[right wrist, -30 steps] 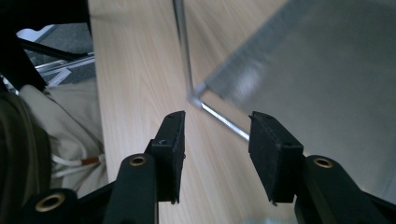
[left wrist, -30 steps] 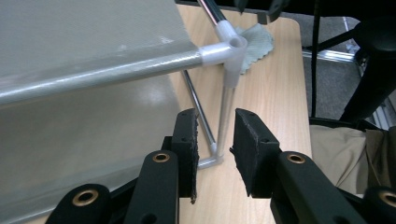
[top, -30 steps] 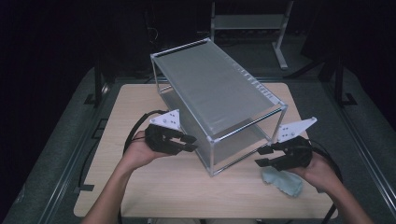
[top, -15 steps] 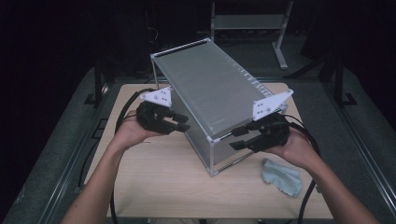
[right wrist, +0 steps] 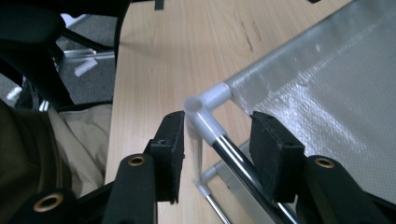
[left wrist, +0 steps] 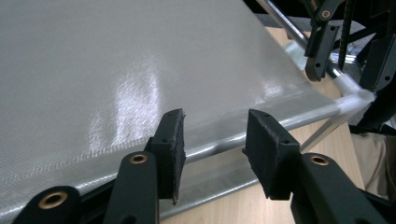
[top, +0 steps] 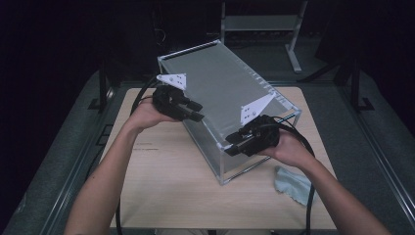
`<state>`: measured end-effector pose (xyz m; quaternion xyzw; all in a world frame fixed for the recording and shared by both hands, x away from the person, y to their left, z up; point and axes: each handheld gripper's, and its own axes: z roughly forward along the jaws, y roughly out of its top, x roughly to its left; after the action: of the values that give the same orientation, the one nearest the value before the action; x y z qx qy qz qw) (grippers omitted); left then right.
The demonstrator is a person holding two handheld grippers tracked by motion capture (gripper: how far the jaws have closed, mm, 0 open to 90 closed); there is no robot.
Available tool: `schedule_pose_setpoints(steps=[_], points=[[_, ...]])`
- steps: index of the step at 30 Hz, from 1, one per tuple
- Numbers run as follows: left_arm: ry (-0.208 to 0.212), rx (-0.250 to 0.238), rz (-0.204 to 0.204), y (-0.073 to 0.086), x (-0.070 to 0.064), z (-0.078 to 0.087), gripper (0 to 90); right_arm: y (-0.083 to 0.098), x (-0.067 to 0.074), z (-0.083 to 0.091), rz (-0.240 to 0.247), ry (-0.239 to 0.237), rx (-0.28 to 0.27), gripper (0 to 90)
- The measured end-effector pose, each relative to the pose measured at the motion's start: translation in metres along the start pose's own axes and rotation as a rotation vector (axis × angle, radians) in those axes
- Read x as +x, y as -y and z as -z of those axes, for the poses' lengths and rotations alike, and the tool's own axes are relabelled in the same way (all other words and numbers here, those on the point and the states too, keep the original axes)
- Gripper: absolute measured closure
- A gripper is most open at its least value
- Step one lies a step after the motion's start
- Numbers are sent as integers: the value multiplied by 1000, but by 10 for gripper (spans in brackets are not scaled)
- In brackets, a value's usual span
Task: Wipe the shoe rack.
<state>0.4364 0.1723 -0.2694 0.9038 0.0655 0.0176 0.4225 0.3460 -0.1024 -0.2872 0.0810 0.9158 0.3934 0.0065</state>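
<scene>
High view: mesh-covered frame box point(top: 230, 105) sitting skewed on the wooden table point(top: 166, 186), a pale cloth point(top: 292, 185) lying near its front right. Left gripper point(top: 195, 110) is hovering at the box's upper left edge; right gripper point(top: 232, 144) at the near top corner.

Left gripper view: jaws, having just been opening, are standing apart astride the top rail point(left wrist: 212, 150), not pressing.

Right gripper view: jaws are standing apart around the white corner joint point(right wrist: 205, 109), unclamped.

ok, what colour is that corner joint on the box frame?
White plastic corner joint, joining the silver metal rods; clearest in the right gripper view.
</scene>
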Motion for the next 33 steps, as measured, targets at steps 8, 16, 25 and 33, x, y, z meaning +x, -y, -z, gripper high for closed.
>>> schedule_pose_setpoints(steps=[8, 16, 25, 33], points=[[13, 20, -1, 1, -1, -7, 524, 11, -8, 6, 6, -45, -30, 602], [46, 45, -41, -10, -13, -16, 554, 26, -5, 20, 26, -73, -34, 604], [22, 37, -33, -8, -3, -25, 481, 30, -7, 22, 27, -101, -36, 609], [30, 39, -16, -6, -5, -22, 483, 33, -16, 29, 17, -107, -16, 622]])
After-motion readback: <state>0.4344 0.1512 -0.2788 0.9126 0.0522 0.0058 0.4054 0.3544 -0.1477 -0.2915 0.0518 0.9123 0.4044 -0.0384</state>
